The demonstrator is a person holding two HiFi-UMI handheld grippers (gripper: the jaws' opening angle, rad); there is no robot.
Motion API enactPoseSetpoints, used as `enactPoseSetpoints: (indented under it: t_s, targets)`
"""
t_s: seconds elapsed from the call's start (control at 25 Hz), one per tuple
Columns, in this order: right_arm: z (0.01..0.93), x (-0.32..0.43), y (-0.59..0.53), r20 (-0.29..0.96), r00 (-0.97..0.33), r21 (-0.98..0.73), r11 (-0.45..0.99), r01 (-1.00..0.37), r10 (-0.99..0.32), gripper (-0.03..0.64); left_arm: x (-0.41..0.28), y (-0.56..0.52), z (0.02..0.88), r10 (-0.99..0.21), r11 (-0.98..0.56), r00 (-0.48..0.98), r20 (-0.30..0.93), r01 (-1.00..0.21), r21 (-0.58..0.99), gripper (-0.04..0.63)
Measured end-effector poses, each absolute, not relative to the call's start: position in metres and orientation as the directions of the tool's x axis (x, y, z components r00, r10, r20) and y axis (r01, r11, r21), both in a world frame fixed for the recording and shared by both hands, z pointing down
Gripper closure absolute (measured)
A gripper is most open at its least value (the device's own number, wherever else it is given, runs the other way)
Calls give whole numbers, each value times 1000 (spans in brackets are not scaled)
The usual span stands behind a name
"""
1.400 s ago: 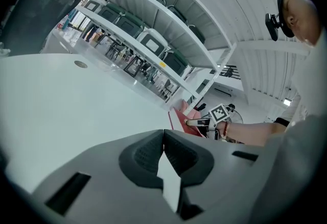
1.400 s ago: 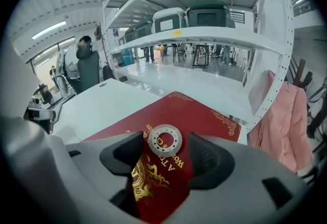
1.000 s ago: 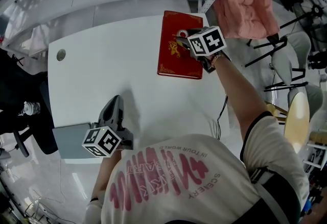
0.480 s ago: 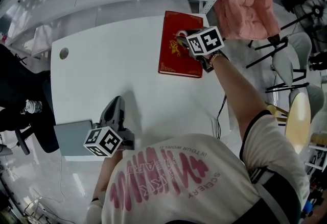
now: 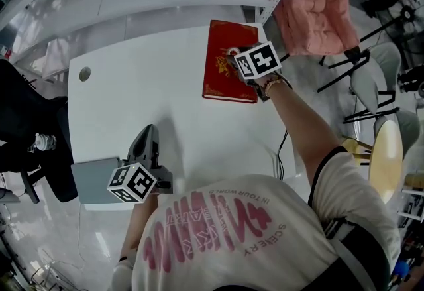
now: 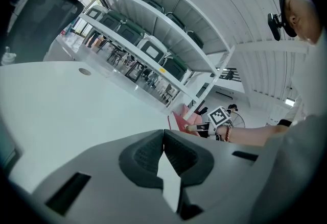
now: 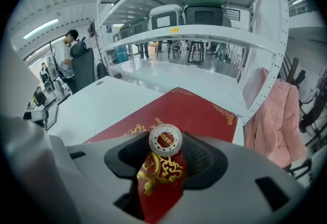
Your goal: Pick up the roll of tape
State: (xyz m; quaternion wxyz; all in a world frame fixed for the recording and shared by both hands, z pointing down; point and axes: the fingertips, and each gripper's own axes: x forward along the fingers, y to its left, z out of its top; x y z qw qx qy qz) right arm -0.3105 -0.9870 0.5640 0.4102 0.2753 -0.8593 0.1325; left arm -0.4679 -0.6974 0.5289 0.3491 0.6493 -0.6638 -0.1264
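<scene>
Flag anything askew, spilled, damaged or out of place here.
Nothing stands out. The red book lies flat and closed on the white table, and the roll of tape sits intact between the right gripper's pads, over the book.

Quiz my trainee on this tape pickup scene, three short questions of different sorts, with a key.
1. True or false: the left gripper holds the roll of tape.
2. The red book lies on: A) a chair, B) the white table, C) a shelf.
3. Which gripper has the roll between its jaws?

Key:
1. False; its jaws are shut on nothing.
2. B.
3. The right gripper, its pads on either side of the roll.
</scene>
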Motion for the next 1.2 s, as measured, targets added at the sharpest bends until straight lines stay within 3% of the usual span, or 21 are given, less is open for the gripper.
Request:
enactPoseSetpoints:
  t_s: [0.6,0.92,1.2]
  targets:
    - [537,-266,-899,679,-631,-200,733,-650,-374,400,-422,-693,492,-957,26,154,246,-799,601,571]
    - [493,-221,-806,610,-679,-318,658,-682,-409,402,-385,-633,447,-955,47,131,268,-821,568,571]
    - [450,-180,-724,489,-742,-424,618,-662,-458,400,-345,-588,409,-965,0,145,217,-832,555,571]
